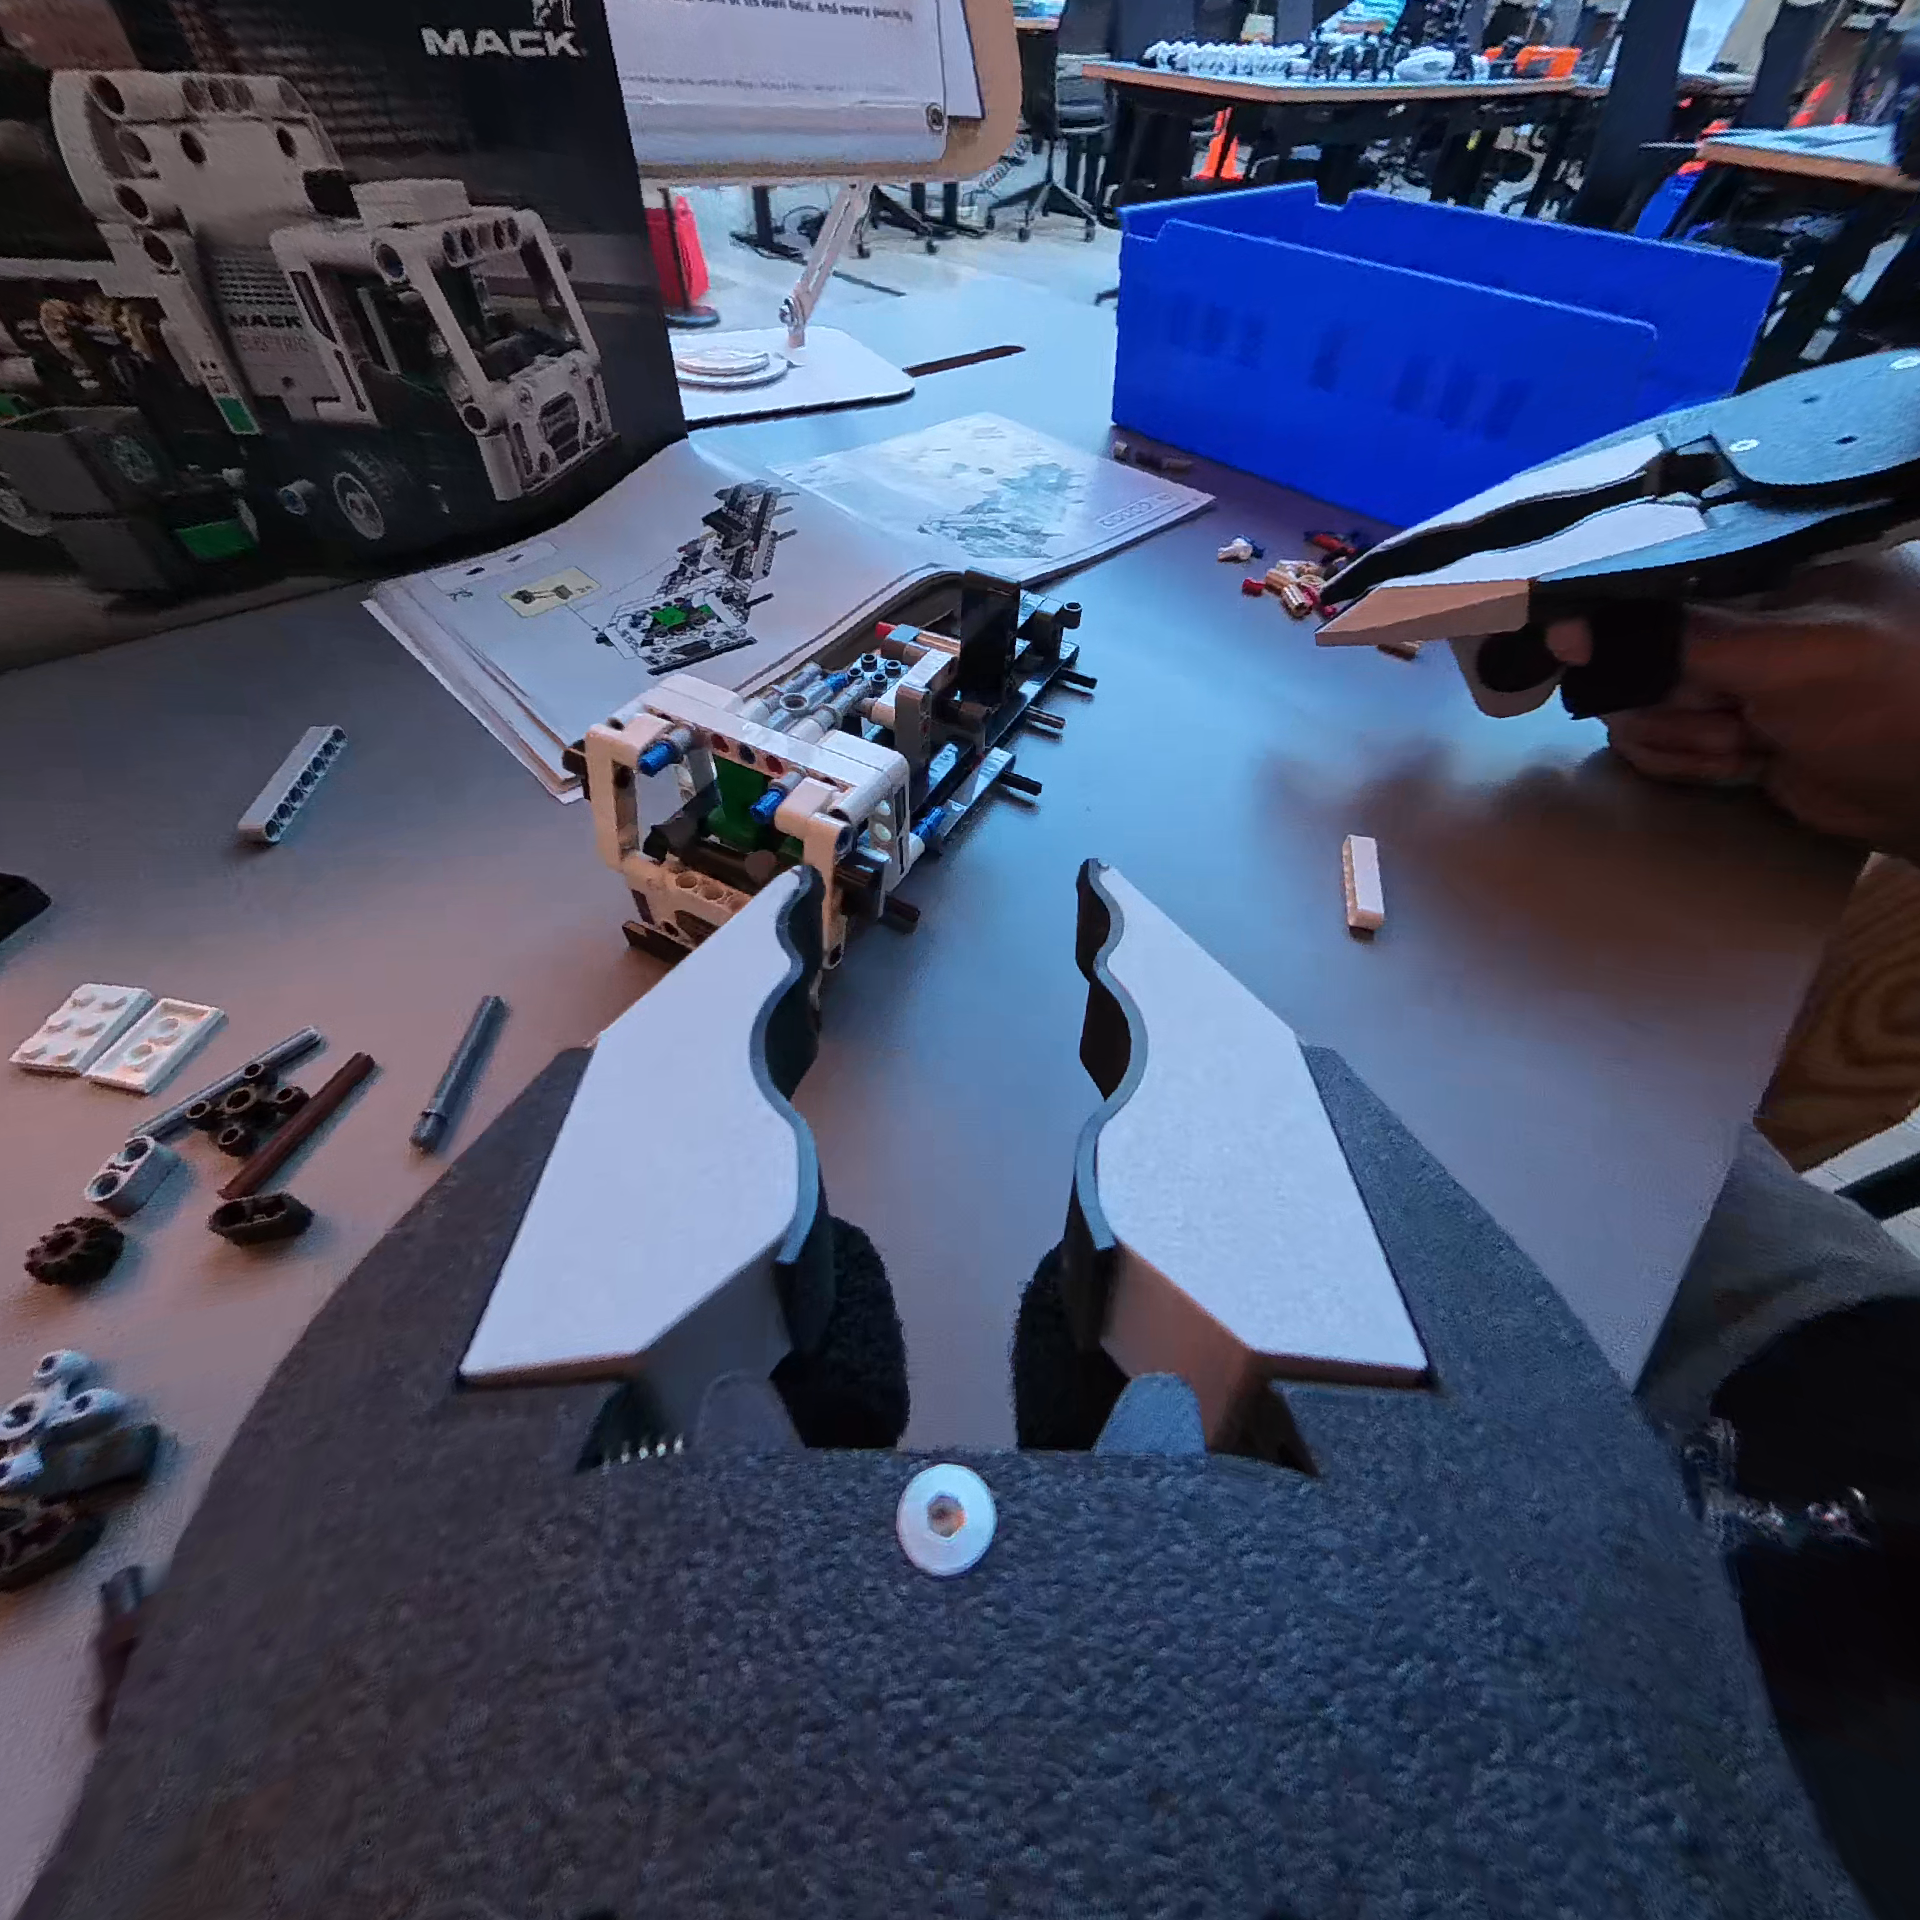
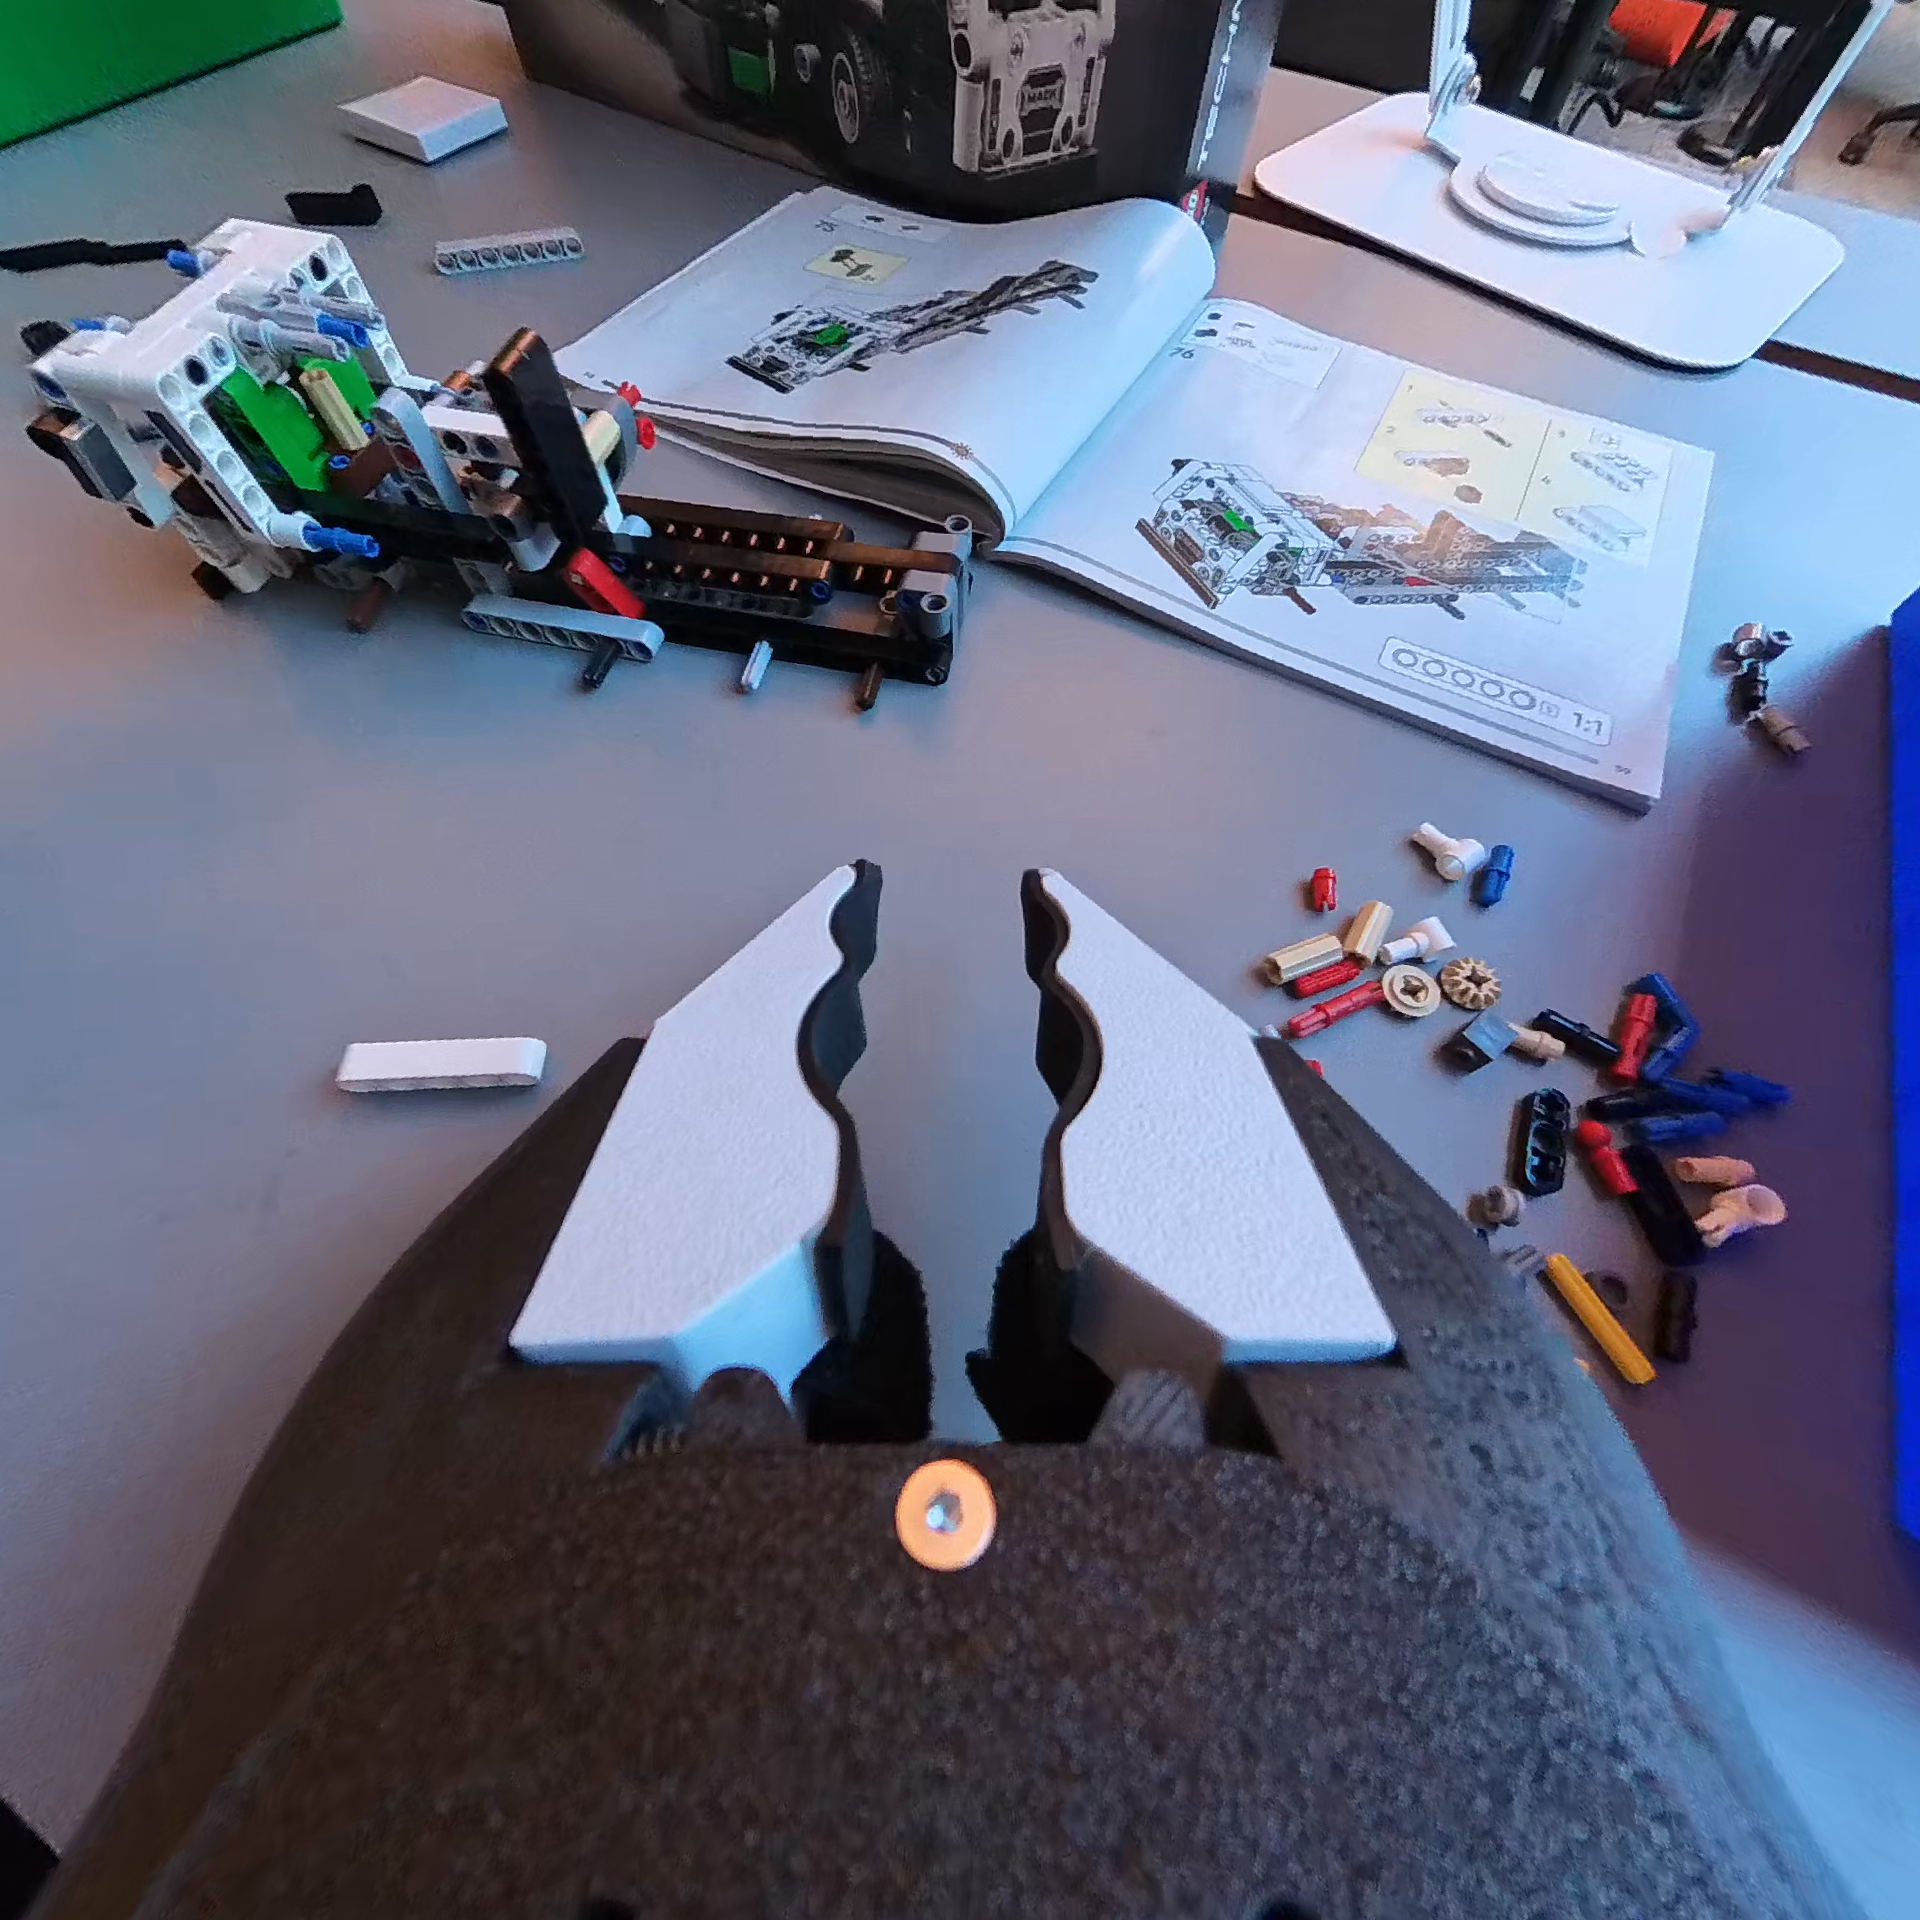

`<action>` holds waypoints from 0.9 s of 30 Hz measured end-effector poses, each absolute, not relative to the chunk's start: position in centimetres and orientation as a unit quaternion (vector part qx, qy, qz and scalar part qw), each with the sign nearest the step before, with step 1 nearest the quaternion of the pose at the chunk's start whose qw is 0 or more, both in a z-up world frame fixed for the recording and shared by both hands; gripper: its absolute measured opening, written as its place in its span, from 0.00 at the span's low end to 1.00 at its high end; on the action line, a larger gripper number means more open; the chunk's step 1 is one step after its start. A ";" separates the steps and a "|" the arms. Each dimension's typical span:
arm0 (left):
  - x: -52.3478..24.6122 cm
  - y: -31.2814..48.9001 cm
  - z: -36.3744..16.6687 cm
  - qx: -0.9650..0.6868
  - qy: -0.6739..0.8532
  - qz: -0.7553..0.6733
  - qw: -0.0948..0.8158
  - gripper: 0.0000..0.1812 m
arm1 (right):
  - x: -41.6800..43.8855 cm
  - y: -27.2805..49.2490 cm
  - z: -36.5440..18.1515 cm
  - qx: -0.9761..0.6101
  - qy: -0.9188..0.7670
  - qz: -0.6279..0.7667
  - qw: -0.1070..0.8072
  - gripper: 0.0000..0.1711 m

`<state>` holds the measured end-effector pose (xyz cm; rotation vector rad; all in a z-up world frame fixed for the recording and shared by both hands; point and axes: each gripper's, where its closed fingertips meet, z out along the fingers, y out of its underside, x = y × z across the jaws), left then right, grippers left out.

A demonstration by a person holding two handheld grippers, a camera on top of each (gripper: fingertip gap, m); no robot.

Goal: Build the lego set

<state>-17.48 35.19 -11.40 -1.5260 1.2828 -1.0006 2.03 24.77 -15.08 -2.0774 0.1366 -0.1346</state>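
Note:
The half-built truck chassis (image 1: 821, 758) lies on the grey table, white cab frame toward me, black beams behind; in the right wrist view it (image 2: 436, 488) lies at the upper left. My left gripper (image 1: 945, 883) is open and empty, its left fingertip just in front of the cab. My right gripper (image 2: 951, 883) is open and empty above bare table; it also shows in the left wrist view (image 1: 1340, 613) at the right, held by a hand. A white beam (image 1: 1363, 881) (image 2: 442, 1064) lies loose between the grippers. The open instruction booklet (image 2: 1143, 436) lies behind the model.
Small pins and connectors (image 2: 1538, 1060) are scattered right of my right gripper. Plates, axles and gears (image 1: 177, 1122) lie left of my left gripper. A grey beam (image 1: 293, 781) lies at the left. The set's box (image 1: 312, 291) and a blue bin (image 1: 1403, 332) stand behind. My right fingertips sit around 25 cm from my left ones. To reach the grey beam (image 1: 293, 781) in a straight line is about 20 cm for my left fingers, about 35 cm for my right. Seen from the right wrist view (image 2: 499, 245) as well.

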 end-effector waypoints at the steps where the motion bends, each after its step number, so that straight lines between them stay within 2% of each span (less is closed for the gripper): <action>1: -17.3 35.2 -11.6 -0.619 0.513 -0.400 0.440 0.26 | 2.0 24.8 -15.1 -0.860 0.055 -0.060 0.503 0.16; 8: -16.0 35.8 -12.9 -0.641 0.520 -0.345 0.447 0.27 | 1.9 24.8 -15.3 -0.864 0.056 -0.043 0.499 0.16; 12: -15.5 35.6 -14.3 -0.652 0.544 -0.324 0.417 0.31 | 2.8 24.2 -13.7 -0.833 0.092 -0.020 0.545 0.16; 14: -15.5 35.6 -14.3 -0.651 0.545 -0.319 0.421 0.31 | 4.6 22.6 -13.0 -0.817 0.125 -0.042 0.562 0.12; 17: -15.6 35.6 -13.8 -0.646 0.540 -0.323 0.433 0.31 | 9.7 18.5 -13.1 -0.824 0.177 -0.125 0.523 0.10; 20: -15.6 35.6 -13.7 -0.643 0.540 -0.326 0.434 0.31 | 13.1 15.6 -13.8 -0.826 0.223 -0.145 0.496 0.09; 24: -15.6 35.4 -13.4 -0.637 0.539 -0.336 0.436 0.30 | 14.3 14.6 -16.1 -0.849 0.241 -0.147 0.447 0.04; 27: -15.7 35.5 -13.0 -0.634 0.531 -0.350 0.440 0.30 | 14.7 14.8 -16.4 -0.847 0.258 -0.177 0.430 0.05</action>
